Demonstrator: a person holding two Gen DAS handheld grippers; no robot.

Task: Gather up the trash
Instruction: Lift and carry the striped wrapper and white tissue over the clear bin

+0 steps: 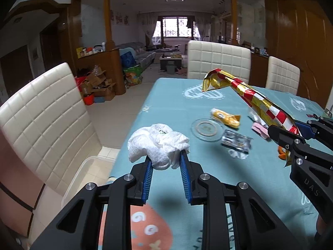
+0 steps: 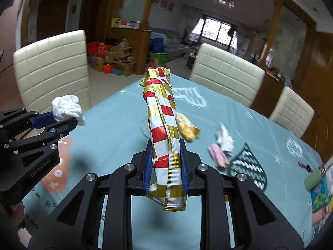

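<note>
My left gripper (image 1: 165,159) is shut on a crumpled white tissue wad (image 1: 156,143) and holds it above the left edge of the teal tablecloth (image 1: 166,104). My right gripper (image 2: 165,156) is shut on a long red, white and gold checkered foil wrapper (image 2: 162,114) that sticks up and forward. The wrapper (image 1: 249,95) and right gripper (image 1: 285,137) also show at the right of the left wrist view. The tissue (image 2: 66,106) and left gripper (image 2: 68,123) show at the left of the right wrist view.
On the table lie a yellow snack wrapper (image 1: 225,117), a round glass coaster (image 1: 208,129), a silver blister pack (image 1: 236,140), pink paper (image 2: 218,156) and white scraps (image 2: 224,139). White chairs (image 1: 47,114) stand around the table. A clear plastic bin (image 1: 87,173) sits below the left edge.
</note>
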